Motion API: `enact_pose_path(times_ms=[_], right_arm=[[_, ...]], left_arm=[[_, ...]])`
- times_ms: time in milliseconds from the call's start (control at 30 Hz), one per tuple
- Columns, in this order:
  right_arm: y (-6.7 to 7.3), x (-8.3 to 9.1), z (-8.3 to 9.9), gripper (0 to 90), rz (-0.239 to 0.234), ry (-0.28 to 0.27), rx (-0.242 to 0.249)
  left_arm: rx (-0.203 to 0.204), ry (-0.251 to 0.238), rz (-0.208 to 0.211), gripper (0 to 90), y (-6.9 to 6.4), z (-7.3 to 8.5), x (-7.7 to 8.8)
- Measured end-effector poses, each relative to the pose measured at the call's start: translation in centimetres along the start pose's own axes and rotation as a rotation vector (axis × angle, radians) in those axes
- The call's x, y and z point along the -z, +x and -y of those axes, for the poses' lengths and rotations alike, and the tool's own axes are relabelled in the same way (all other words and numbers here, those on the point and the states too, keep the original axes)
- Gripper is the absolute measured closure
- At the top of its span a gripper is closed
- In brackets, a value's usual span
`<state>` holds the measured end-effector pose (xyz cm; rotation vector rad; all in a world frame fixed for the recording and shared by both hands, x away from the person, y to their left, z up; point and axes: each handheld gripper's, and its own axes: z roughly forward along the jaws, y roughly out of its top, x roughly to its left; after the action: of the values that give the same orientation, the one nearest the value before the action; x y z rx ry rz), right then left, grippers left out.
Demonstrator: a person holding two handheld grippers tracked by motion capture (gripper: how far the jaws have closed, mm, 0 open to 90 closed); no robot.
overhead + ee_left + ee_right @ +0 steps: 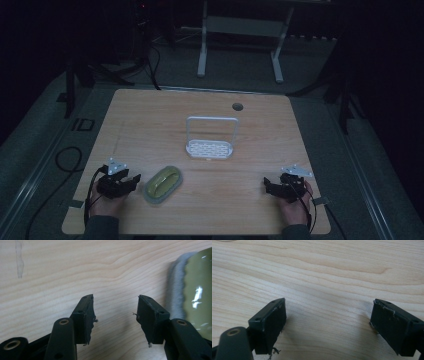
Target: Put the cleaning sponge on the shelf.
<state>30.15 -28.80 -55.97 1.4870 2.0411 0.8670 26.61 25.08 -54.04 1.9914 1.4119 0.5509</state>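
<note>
Both grippers — left gripper point(134, 180) and right gripper point(267, 186) — rest unclenched, grasping nothing. Oval dish point(163, 184) and white rack point(210, 138) sit apart on the table point(150, 120) — apparently nothing begun.

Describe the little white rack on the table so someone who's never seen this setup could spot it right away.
Start at the wooden table and look to its middle, slightly toward the far edge, below the round cable hole. The white rack stands there alone: a flat slotted base with a tall looped frame rising from it. Unlike the low, oval yellow-green dish nearer the left gripper, it is white and upright.
</note>
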Motion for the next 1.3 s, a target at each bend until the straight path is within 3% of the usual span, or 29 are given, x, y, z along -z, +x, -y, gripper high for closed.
enact_pose_path(times_ms=[67, 167, 300, 633, 667, 967, 1300], right_arm=[[0.0, 0.0, 0.0, 12.7, 0.0, 0.0, 0.0], [0.0, 0.0, 0.0, 12.9, 0.0, 0.0, 0.0], [0.1, 0.0, 0.0, 13.5, 0.004, -0.002, -0.002], [0.2, 0.1, 0.1, 13.7, 0.008, -0.002, -0.005], [0.2, 0.1, 0.1, 13.7, 0.008, -0.002, -0.004], [0.1, 0.1, 0.1, 13.6, 0.009, -0.002, -0.004], [0.1, 0.1, 0.1, 13.7, 0.009, -0.002, -0.003]], left_arm=[[0.02, 0.006, 0.018, 48.3, 0.1, -0.3, 0.3], [0.095, 0.001, 0.077, 50.0, 0.5, -0.6, 1.0], [0.091, -0.006, 0.088, 53.5, 0.7, -0.9, 1.7], [0.013, 0.006, 0.119, 55.5, 0.1, -2.6, 3.6], [-0.013, 0.006, 0.128, 55.5, -0.2, -3.0, 3.9], [-0.096, 0.032, 0.158, 55.9, -1.4, -5.0, 5.1], [-0.156, 0.106, 0.186, 56.4, -2.5, -6.7, 5.0]])
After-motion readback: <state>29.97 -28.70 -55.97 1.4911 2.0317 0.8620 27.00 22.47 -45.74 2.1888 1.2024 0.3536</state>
